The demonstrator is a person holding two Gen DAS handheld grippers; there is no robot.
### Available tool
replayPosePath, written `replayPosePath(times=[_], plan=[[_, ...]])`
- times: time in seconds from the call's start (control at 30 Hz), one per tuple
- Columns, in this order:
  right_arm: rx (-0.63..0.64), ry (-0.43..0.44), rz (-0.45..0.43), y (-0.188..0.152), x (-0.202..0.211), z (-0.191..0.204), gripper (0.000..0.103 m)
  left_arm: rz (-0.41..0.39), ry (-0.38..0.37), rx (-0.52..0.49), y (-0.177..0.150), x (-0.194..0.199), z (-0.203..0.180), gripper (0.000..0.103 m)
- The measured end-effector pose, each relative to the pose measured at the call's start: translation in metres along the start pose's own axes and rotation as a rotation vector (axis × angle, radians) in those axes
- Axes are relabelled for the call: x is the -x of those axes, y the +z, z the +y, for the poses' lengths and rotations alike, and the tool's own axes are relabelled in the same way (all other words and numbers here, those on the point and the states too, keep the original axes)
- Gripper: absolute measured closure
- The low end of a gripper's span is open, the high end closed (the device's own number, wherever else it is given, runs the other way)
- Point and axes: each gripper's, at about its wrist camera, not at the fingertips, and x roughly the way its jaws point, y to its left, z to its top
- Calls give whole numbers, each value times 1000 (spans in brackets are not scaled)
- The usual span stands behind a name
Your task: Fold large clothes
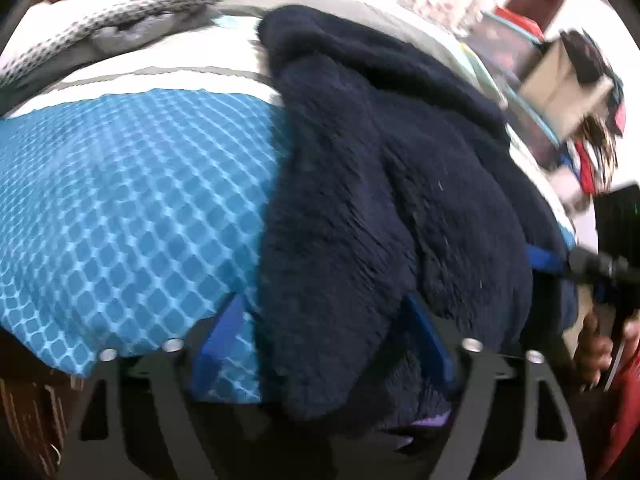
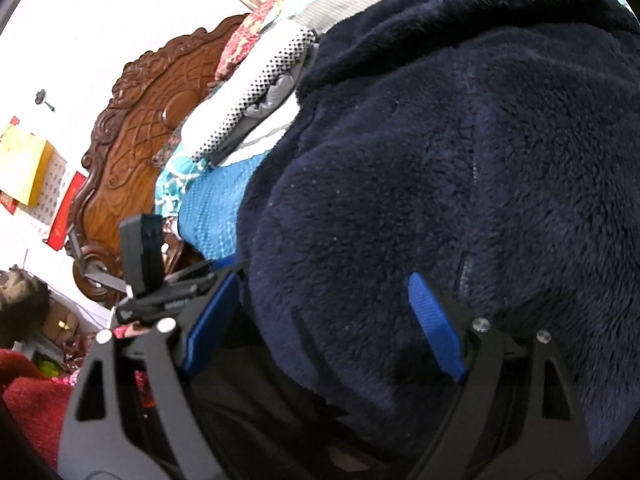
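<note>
A large dark navy fleece garment [image 1: 380,168] lies bunched on a bed with a blue patterned cover [image 1: 120,200]. My left gripper [image 1: 324,320] has its blue fingers [image 1: 224,332] spread wide, with a thick fold of the fleece between them. In the right wrist view the same fleece [image 2: 460,160] fills most of the frame. My right gripper [image 2: 320,304] also stands wide with a bulge of fleece between its blue fingers [image 2: 436,320]. The right gripper shows at the right edge of the left wrist view [image 1: 560,260], at the garment's edge.
A grey and white folded cloth [image 1: 120,28] lies at the far side of the bed. A carved wooden headboard [image 2: 152,128] stands at the left. Shelves with clutter [image 1: 560,80] are beyond the bed's right edge.
</note>
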Motion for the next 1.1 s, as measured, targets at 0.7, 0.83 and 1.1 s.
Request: replayPosePath(times=[0.7, 0.83, 1.1], plan=[[-26, 38, 42, 3, -11, -24, 20, 179, -201, 57, -6, 2, -27, 71], [-18, 46, 43, 3, -9, -25, 20, 154, -290, 80, 6, 27, -34, 71], [64, 39, -31, 6, 13, -9, 20, 23, -521, 220, 55, 50, -39, 71]])
